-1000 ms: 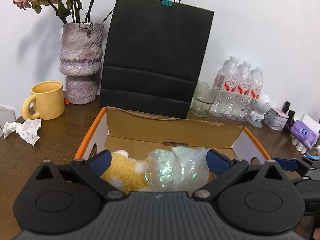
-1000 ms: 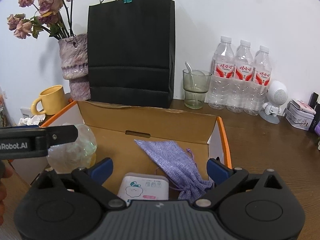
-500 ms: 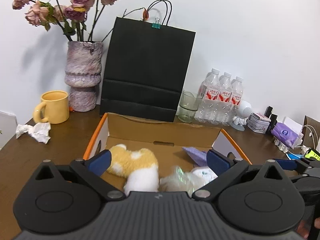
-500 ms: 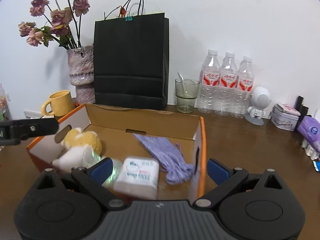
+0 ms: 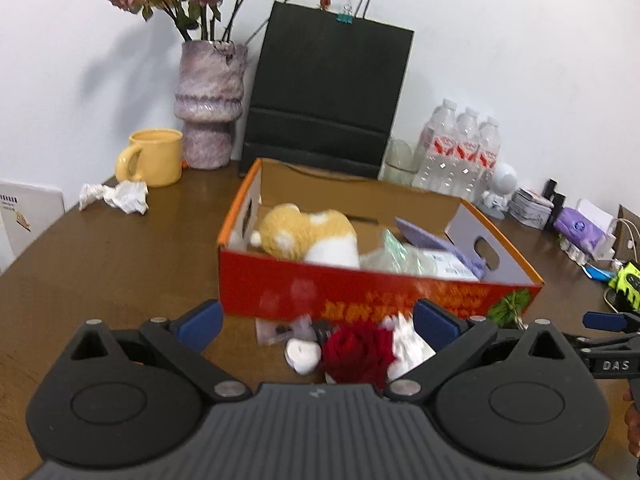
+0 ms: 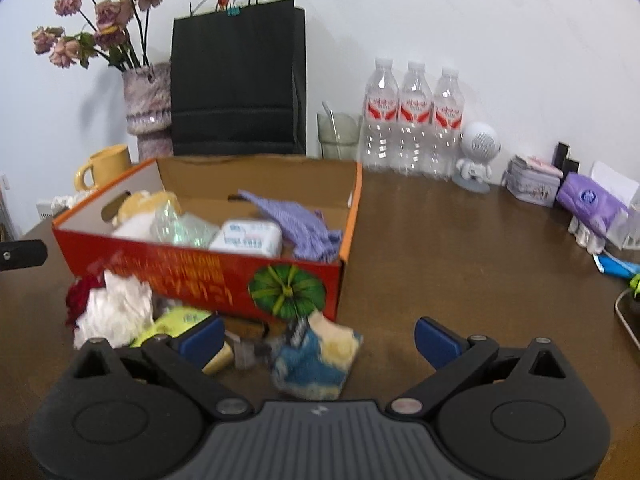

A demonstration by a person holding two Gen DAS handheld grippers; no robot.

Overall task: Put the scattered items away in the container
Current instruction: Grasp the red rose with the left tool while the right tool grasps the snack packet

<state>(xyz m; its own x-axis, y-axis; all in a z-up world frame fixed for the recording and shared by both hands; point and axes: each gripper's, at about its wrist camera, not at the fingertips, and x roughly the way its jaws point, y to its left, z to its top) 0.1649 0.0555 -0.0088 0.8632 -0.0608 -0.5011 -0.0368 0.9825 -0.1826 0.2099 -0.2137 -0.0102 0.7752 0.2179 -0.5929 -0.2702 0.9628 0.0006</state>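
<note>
Left view: the left gripper [image 5: 316, 320] gapes wide and empty over a rose [image 5: 356, 354] and tissue [image 5: 408, 346] on the desk [image 5: 112, 264] before the box [image 5: 360, 296], which holds a plush [image 5: 308, 234].

Right view: the right gripper [image 6: 316, 334], also wide and empty, faces a blue packet [image 6: 316, 356] outside the box [image 6: 200, 268]. Several items remain.

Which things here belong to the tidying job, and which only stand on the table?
Job:
orange box
red rose
white crumpled paper
blue and yellow packet

Standing about:
black bag
yellow mug
water bottles
vase
</note>
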